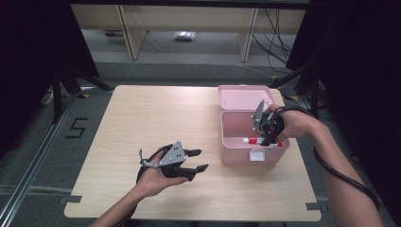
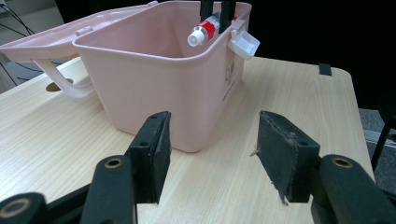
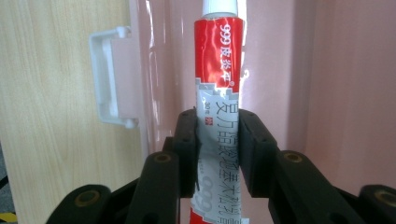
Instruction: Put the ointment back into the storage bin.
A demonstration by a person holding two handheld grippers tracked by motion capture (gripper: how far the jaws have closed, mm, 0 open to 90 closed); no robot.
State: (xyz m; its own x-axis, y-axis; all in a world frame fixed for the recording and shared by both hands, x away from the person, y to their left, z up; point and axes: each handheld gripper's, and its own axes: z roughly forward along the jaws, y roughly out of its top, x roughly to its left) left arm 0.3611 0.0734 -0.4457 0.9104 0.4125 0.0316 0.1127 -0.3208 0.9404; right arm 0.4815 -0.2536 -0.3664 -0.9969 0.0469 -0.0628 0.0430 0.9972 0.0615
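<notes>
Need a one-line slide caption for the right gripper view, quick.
Right gripper clamps a red-and-silver tube over the open pink box, beside its white latch.

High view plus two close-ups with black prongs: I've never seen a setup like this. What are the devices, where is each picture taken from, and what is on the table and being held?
A person sits at a wooden table and holds a handheld gripper in each hand. The high view looks down from above their side. Each close-up comes from a camera riding on one gripper, looking along its two black fingers.

On the table stands a pink plastic box with its lid swung open and a white latch on its front.

The right gripper is shut on a red and silver tube with a white cap, held over the box's opening. The left gripper is open, holding nothing, pointed at the box from the side.
</notes>
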